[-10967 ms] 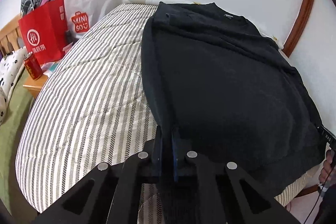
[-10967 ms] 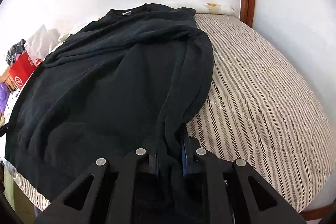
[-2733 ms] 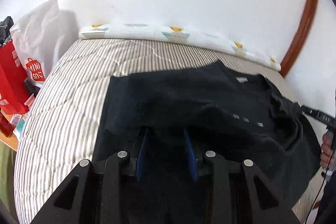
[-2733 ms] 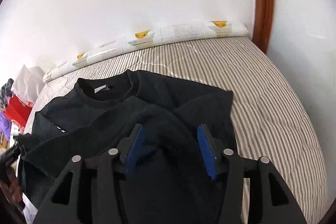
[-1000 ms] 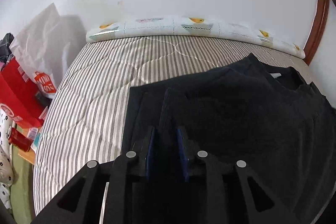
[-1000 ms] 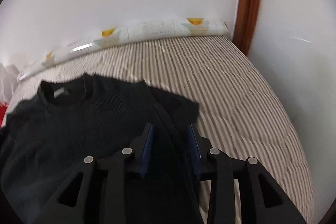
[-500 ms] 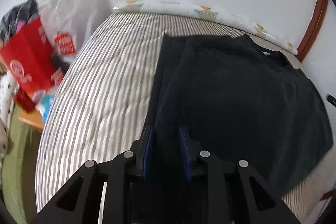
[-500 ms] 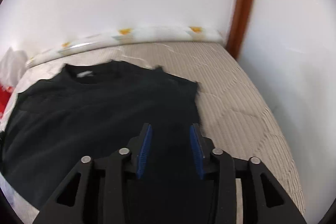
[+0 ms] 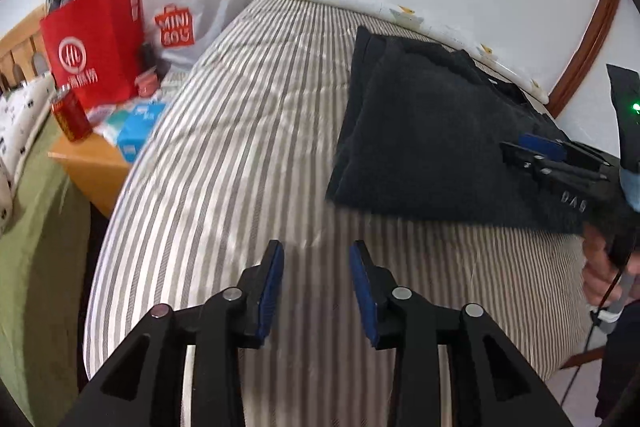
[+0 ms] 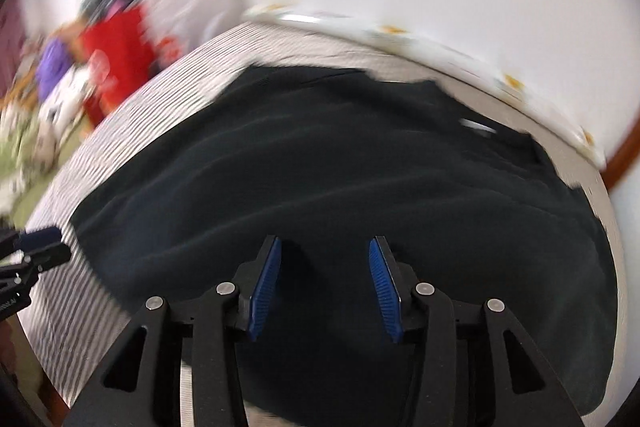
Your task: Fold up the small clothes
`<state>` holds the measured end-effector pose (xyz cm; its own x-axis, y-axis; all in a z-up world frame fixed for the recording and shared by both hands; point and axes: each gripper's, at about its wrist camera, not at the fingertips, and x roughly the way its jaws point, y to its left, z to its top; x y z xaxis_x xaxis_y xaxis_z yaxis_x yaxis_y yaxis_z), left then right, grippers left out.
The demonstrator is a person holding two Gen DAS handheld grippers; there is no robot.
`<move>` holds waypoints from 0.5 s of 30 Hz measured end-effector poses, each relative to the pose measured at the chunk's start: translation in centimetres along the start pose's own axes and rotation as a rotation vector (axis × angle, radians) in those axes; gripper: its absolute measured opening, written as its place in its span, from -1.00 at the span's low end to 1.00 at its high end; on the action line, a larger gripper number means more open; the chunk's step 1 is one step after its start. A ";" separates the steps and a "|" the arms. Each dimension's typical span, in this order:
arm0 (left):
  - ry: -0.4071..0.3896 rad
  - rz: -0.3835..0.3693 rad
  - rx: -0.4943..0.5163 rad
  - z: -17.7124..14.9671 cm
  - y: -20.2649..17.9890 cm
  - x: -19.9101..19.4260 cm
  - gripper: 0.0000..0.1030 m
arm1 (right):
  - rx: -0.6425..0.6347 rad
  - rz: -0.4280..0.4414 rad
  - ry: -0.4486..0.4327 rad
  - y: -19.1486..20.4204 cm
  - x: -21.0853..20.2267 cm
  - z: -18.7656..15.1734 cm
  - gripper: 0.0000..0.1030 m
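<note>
The black garment (image 9: 432, 131) lies folded on the striped bed (image 9: 240, 147), ahead and right of the empty, widening left gripper (image 9: 316, 287) and under the empty, widening right gripper (image 10: 324, 283) — likely between folds, needing a fresh edge grip.

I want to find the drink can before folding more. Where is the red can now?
In the left wrist view the red can stands far left on the wooden bedside table, in front of the red paper bag.
</note>
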<state>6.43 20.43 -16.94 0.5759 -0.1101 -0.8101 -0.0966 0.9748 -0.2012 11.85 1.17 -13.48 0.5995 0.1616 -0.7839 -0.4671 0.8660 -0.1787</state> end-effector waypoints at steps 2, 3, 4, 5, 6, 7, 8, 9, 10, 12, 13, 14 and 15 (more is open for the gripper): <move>-0.008 -0.033 -0.006 -0.6 0.9 -0.4 -0.33 | -0.069 -0.001 -0.029 2.8 -1.2 -0.3 -0.12; -0.016 -0.044 -0.006 -0.8 1.2 -0.6 -0.25 | -0.104 0.011 -0.040 4.0 -1.7 -0.5 -0.11; -0.019 -0.051 -0.007 -0.9 1.5 -0.7 -0.14 | -0.139 0.049 -0.037 5.1 -2.2 -0.8 -0.10; -0.025 -0.060 -0.007 -1.1 1.6 -0.9 -0.09 | -0.167 0.071 -0.031 6.3 -2.4 -1.0 -0.10; -0.034 -0.068 -0.005 -1.2 1.8 -1.1 -0.03 | -0.196 0.075 -0.027 7.2 -2.5 -1.2 -0.10; -0.045 -0.073 -0.001 -1.3 1.9 -1.3 0.00 | -0.235 0.057 -0.027 8.3 -2.6 -1.3 -0.10; -0.048 -0.074 0.004 -1.4 1.9 -1.3 0.00 | -0.260 0.047 -0.027 9.0 -2.5 -1.4 -0.09; -0.049 -0.076 0.010 -1.5 2.0 -1.3 0.01 | -0.273 0.044 -0.024 9.7 -2.3 -1.4 -0.09; -0.050 -0.082 0.009 -1.5 2.1 -1.4 0.01 | -0.279 0.053 -0.008 10.3 -1.9 -1.3 -0.09; -0.048 -0.103 0.001 -1.6 2.5 -1.3 0.01 | -0.288 0.072 0.008 11.0 -1.6 -1.2 -0.09; -0.050 -0.111 0.002 -1.6 2.6 -1.3 0.02 | -0.303 0.073 0.001 11.5 -1.5 -1.2 -0.08; -0.052 -0.113 0.003 -1.6 2.8 -1.3 0.02 | -0.312 0.073 -0.001 11.8 -1.2 -1.1 -0.08; -0.055 -0.117 0.004 -1.6 3.0 -1.3 0.02 | -0.315 0.077 0.004 12.1 -0.8 -0.9 -0.07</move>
<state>4.08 23.16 -17.38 0.6270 -0.2123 -0.7495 -0.0232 0.9566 -0.2904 5.12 11.04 -15.54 0.5521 0.2185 -0.8046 -0.6894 0.6624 -0.2932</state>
